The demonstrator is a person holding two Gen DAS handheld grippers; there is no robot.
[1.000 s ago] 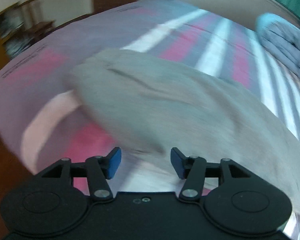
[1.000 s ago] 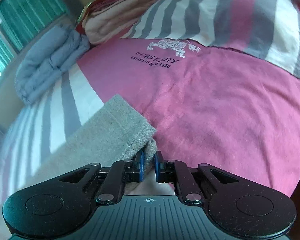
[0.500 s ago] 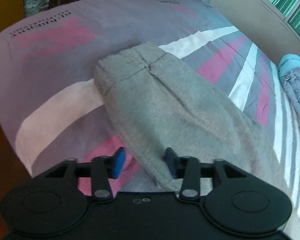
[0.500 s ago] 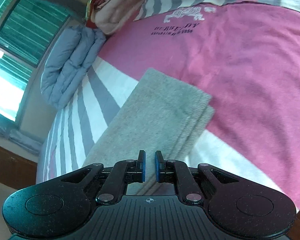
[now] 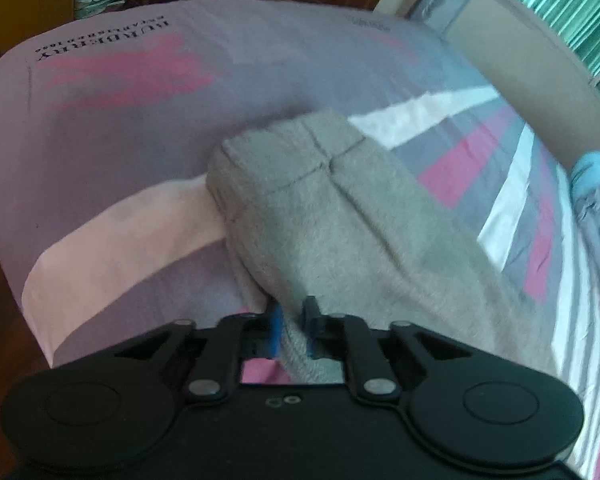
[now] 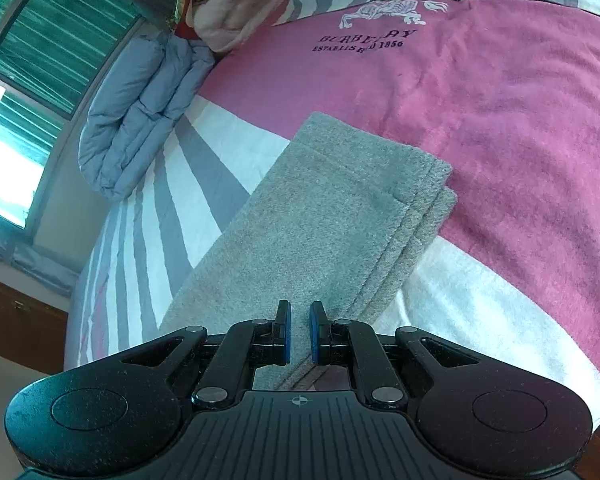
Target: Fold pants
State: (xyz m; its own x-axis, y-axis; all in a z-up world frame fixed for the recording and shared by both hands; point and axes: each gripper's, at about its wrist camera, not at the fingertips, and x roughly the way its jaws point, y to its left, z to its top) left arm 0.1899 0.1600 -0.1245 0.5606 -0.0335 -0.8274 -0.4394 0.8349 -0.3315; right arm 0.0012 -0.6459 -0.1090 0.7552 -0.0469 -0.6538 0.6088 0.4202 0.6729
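Two tools noted. Left tool (image 5: 291,330) pinches the fleecy grey pants (image 5: 340,216) edge. Right tool (image 6: 300,332) hovers narrowly parted, empty, over the pants on the striped bed (image 6: 520,128).

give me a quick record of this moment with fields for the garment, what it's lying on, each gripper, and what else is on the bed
garment: grey pants, folded lengthwise, hem layers stacked
surface: striped pink, grey and white bedspread
left gripper: shut on the pants' edge near the waist end
right gripper: narrow gap between the fingers, above the leg fabric, grip unclear
other items: folded blue-grey quilt by the window; pink folded bedding beyond it
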